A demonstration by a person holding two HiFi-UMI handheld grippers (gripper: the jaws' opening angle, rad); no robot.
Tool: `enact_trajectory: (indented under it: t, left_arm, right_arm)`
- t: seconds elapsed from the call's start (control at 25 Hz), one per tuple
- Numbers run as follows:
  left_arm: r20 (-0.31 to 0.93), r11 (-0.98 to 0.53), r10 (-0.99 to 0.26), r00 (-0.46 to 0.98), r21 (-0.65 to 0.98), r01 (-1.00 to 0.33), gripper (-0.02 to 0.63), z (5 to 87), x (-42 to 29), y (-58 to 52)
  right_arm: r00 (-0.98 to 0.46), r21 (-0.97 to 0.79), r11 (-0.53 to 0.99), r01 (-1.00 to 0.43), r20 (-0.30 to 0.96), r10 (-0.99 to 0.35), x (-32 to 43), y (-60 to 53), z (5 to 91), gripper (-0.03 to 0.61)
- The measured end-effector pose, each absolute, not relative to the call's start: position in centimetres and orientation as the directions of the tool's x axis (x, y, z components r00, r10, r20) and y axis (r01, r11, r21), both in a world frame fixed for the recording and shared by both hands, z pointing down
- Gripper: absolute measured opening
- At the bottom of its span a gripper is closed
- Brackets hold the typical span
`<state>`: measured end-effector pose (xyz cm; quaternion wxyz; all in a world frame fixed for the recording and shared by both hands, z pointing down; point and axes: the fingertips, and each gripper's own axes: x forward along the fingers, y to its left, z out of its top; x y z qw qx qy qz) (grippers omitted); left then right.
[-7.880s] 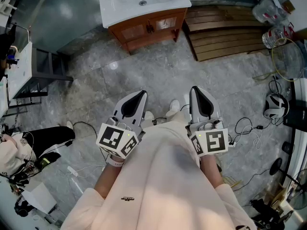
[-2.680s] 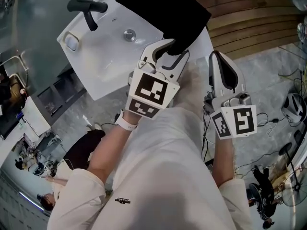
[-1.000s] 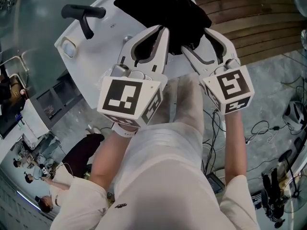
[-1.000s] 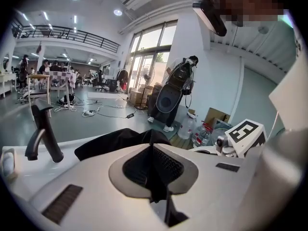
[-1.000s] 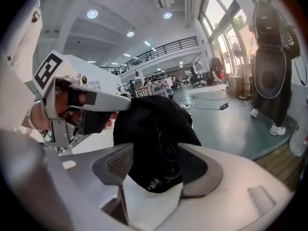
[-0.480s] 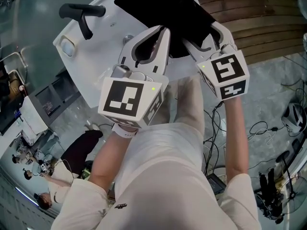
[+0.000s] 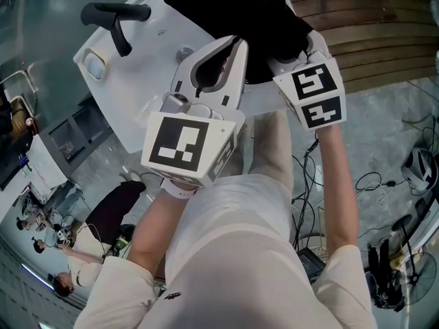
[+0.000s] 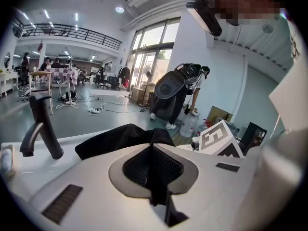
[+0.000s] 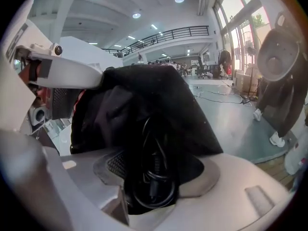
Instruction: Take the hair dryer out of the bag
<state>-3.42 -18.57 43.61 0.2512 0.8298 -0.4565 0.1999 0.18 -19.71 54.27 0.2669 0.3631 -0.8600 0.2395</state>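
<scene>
A black bag (image 7: 247, 5) lies on the white sink counter (image 7: 151, 67). My left gripper (image 7: 236, 43) is shut on the bag's near edge, and black fabric (image 8: 120, 138) is pinched between its pads in the left gripper view. My right gripper (image 7: 300, 43) pokes into the bag's mouth from the right, its tips hidden by cloth in the head view. In the right gripper view its jaws (image 9: 154, 177) stand apart inside the held-up bag (image 9: 144, 100), with a coiled black cord (image 9: 151, 189) lying between them. The hair dryer's body is hidden.
A black faucet (image 7: 113, 16) stands at the counter's left end beside the basin drain (image 7: 184, 52). Wooden slats (image 7: 370, 26) lie on the floor to the right. Cables (image 7: 370, 184) trail over the grey floor below.
My right gripper has moved forward and down, from the bag's right edge into its opening. The left gripper has kept its hold on the bag's edge.
</scene>
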Motion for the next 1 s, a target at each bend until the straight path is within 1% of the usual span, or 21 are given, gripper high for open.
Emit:
enact_trajectory:
  t: [0.08,0.16,0.4,0.52,0.68,1.0]
  left_arm:
    - [0.566,-0.447,-0.660,0.494,0.233,-0.864,0.021,43.8,-3.4,-18.6]
    - [0.569,-0.444,-0.660,0.491,0.232,-0.865,0.021,43.9,-3.5,-18.8]
    - [0.577,-0.434,-0.655,0.488,0.241,-0.868,0.021,44.1,-4.3,-19.0]
    - [0.572,-0.435,-0.657,0.491,0.244,-0.867,0.021,44.0,-4.2,-18.9]
    - [0.563,-0.438,-0.664,0.492,0.241,-0.866,0.021,43.9,-3.9,-18.6]
    - [0.548,-0.436,-0.676,0.492,0.241,-0.867,0.021,43.9,-4.6,-18.5]
  right_arm:
    - [-0.571,-0.189,0.622,-0.760,0.650,-0.501,0.5,-19.8,54.8,0.273]
    - [-0.542,-0.151,0.620,-0.770,0.667,-0.511,0.6,-20.0,55.3,0.242]
    - [-0.501,-0.081,0.627,-0.775,0.684,-0.530,0.2,-20.0,55.9,0.239]
    - [-0.512,-0.098,0.630,-0.770,0.685,-0.519,0.2,-20.0,56.0,0.235]
    - [-0.539,-0.123,0.639,-0.759,0.669,-0.511,0.2,-19.6,55.4,0.207]
    - [-0.570,-0.213,0.590,-0.779,0.632,-0.525,-0.3,-19.1,53.4,0.198]
